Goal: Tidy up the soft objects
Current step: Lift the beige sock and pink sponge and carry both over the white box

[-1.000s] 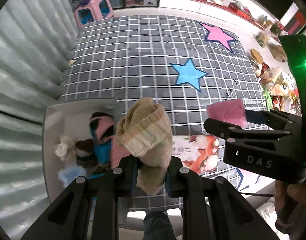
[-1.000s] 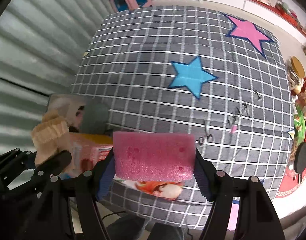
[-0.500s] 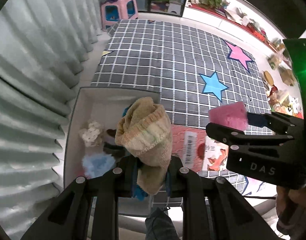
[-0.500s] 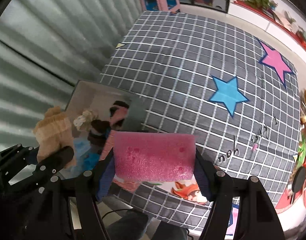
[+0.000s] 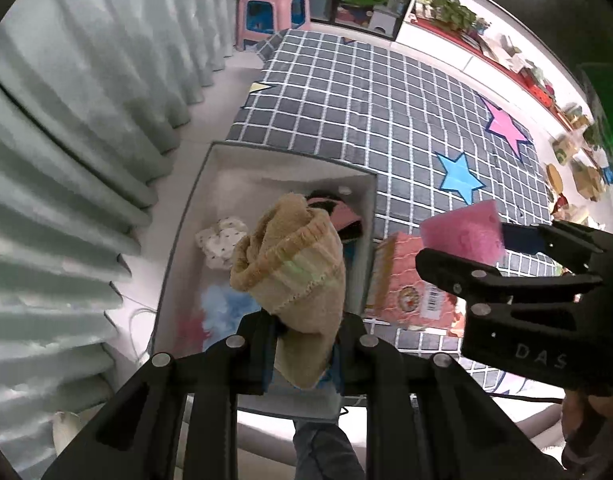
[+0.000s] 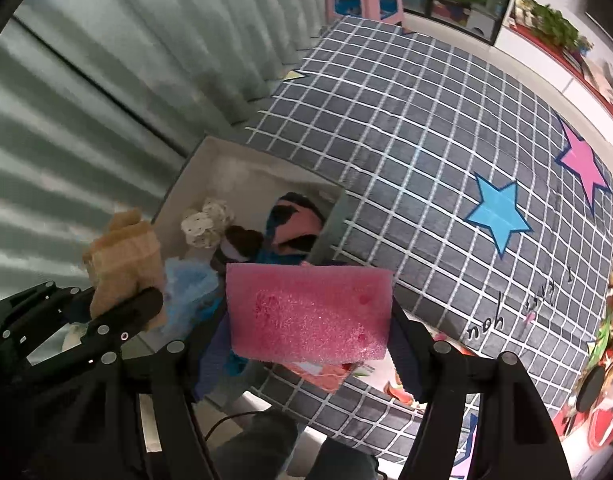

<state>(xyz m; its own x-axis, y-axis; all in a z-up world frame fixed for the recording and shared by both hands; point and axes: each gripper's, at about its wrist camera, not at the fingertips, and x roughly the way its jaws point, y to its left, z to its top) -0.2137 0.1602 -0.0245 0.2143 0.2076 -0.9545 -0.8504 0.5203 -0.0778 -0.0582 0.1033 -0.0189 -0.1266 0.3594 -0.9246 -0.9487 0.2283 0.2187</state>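
Knitted tan cloth (image 5: 294,264) fills the middle of the left wrist view, bunched and pinched tight in the left gripper (image 5: 306,340), whose jaws are clamped on its lower end. Directly below it sits the white storage box (image 5: 194,200), already holding a spotted white bundle (image 5: 222,240), a pale blue fluffy piece (image 5: 222,304) and a pink-and-black item (image 5: 342,212). To the right, the right gripper (image 5: 502,240) carries a pink sponge (image 5: 462,236) over a printed orange packet (image 5: 410,280) that lies on the grid-patterned mat (image 5: 386,120). The step, as I judge it, is dropping the cloth into the box: lower it over the bare patch near the curtain-side wall, then let go only once the hanging end is inside the rim (a loose tail could drape over the edge).

Seen from the right wrist, the pink sponge (image 6: 310,312) is squeezed between the right gripper's (image 6: 310,320) half-spread jaws, hanging above the box's near right corner, over its grey wall (image 6: 330,220). The left gripper (image 6: 118,312) with the tan cloth (image 6: 122,256) hovers at the left of the box, beside the curtain (image 6: 106,80). Room is tight there: curtain folds on one side, the other tool close on the other. The mat beyond lies open, so the sponge hand could hold back over it while the cloth goes in first.
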